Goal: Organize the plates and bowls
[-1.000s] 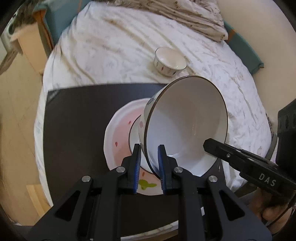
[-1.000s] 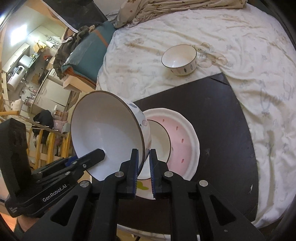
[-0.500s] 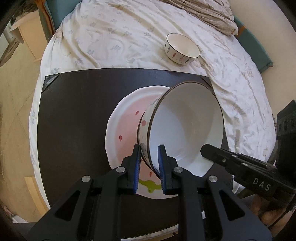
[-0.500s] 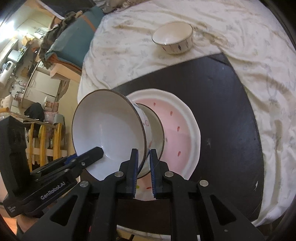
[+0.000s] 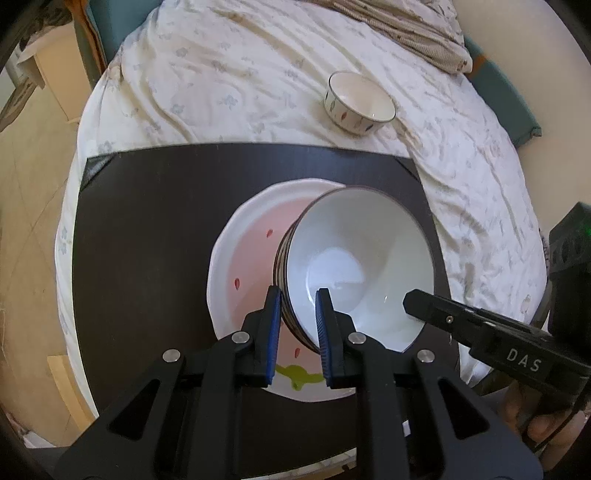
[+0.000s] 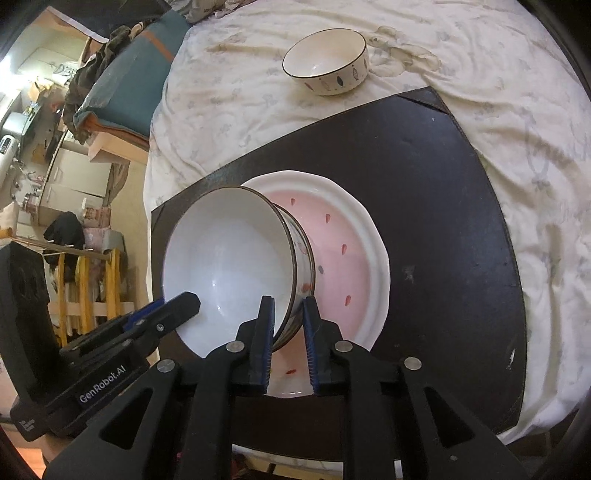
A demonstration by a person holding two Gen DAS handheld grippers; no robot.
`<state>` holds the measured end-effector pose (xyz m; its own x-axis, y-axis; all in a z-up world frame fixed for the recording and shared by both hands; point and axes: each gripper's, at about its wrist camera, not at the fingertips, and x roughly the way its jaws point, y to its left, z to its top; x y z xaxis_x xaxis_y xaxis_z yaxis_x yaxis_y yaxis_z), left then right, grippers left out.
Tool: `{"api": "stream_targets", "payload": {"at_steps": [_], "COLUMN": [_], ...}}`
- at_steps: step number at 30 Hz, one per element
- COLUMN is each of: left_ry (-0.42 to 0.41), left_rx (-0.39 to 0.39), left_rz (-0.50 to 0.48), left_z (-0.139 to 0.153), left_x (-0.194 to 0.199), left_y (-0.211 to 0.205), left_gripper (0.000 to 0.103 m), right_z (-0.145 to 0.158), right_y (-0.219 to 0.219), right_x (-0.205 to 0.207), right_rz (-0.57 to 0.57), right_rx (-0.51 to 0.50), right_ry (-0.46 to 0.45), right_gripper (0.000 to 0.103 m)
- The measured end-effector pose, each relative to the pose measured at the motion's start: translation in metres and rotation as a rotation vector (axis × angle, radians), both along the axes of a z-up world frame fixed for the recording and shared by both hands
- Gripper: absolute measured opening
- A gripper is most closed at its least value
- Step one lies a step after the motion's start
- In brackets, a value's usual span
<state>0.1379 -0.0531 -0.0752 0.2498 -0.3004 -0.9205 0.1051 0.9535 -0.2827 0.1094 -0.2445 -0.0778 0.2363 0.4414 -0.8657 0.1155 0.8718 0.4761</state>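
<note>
A large white bowl (image 5: 360, 266) with a dark rim sits nested in a second bowl on a pink plate (image 5: 255, 266) with red seeds, on a dark mat (image 5: 147, 221). My left gripper (image 5: 298, 314) straddles the bowl's near left rim, its jaws slightly spread. My right gripper (image 6: 288, 321) straddles the opposite rim of the same bowl (image 6: 229, 266), jaws also slightly spread. The lower bowl (image 6: 304, 258) shows under it on the plate (image 6: 351, 258). A small patterned bowl (image 5: 360, 101) stands alone on the sheet beyond the mat, also in the right wrist view (image 6: 327, 62).
The mat (image 6: 443, 184) lies on a bed with a rumpled white sheet (image 5: 221, 74). A beige blanket (image 5: 406, 33) is bunched at the far edge. Floor, a wooden rack (image 6: 88, 288) and cluttered furniture lie to the left of the bed.
The big bowl has come down from a steep tilt and now sits nearly level in the lower bowl on the plate. Both grippers' jaws have spread a little around its rim.
</note>
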Motion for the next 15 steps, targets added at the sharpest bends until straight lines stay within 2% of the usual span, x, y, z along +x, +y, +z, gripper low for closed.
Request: {"api": "stream_targets", "payload": {"at_steps": [7,15], "left_ry": [-0.041,-0.022], "left_rx": [-0.03,-0.049], "left_rz": [0.003,-0.016], "left_z": [0.004,0.006], "left_x": [0.008,-0.002], "left_y": [0.006,0.002], "left_gripper": [0.015,0.015], "right_z": [0.006,0.009], "right_y": [-0.003,-0.006], "right_x": [0.0,0.006], "right_rz": [-0.003,-0.004], "right_rx": [0.002,-0.014], "right_ry": [-0.031,-0.069], "right_gripper": [0.019,0.019]}}
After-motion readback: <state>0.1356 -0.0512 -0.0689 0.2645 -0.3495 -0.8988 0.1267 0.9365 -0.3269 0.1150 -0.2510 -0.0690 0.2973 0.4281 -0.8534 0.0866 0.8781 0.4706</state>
